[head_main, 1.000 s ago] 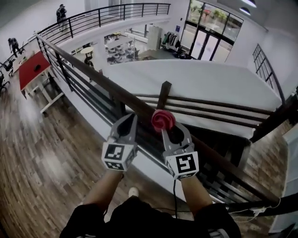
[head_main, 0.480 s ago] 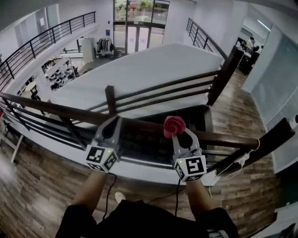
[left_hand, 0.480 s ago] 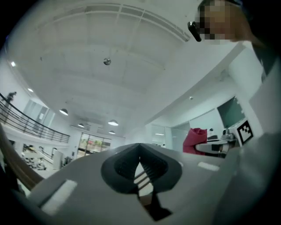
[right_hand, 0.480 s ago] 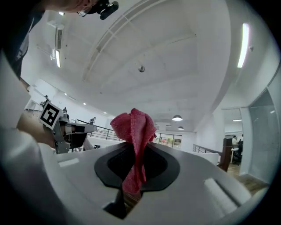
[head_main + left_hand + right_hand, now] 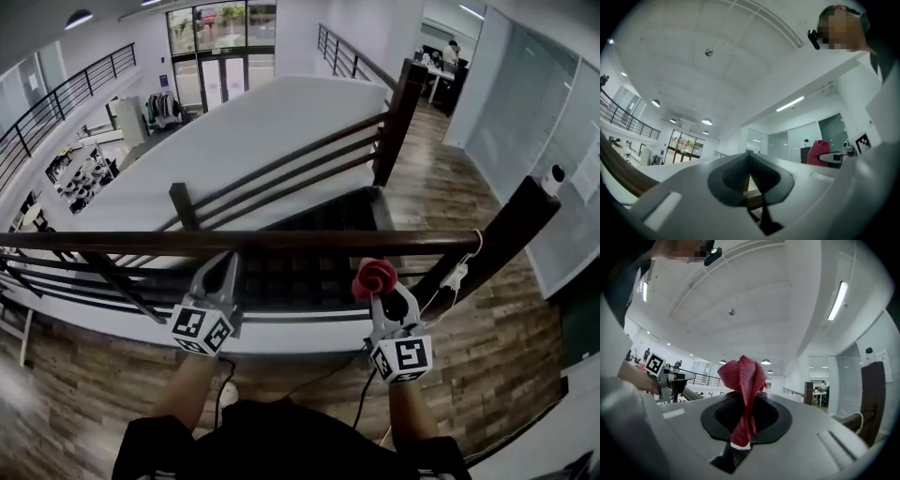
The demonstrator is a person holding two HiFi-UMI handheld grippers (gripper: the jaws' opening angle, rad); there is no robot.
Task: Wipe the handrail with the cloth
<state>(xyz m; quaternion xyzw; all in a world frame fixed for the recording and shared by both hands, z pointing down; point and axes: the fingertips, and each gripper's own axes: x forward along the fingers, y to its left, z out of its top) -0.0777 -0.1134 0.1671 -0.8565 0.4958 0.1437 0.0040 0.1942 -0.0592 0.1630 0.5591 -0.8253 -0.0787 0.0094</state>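
While the right gripper clamps the cloth at four o'clock near the handrail and the left gripper sits closed, empty, rubbing may tug the cloth free.

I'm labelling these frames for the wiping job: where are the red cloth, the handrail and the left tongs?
red cloth point(image 5: 375, 277): head view, the bunched top.
handrail point(image 5: 300, 242): head view, the top rail's middle stretch.
left tongs point(image 5: 226, 257): head view, the closed tips.

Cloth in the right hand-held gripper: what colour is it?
The cloth is red, clearest in the right gripper view.
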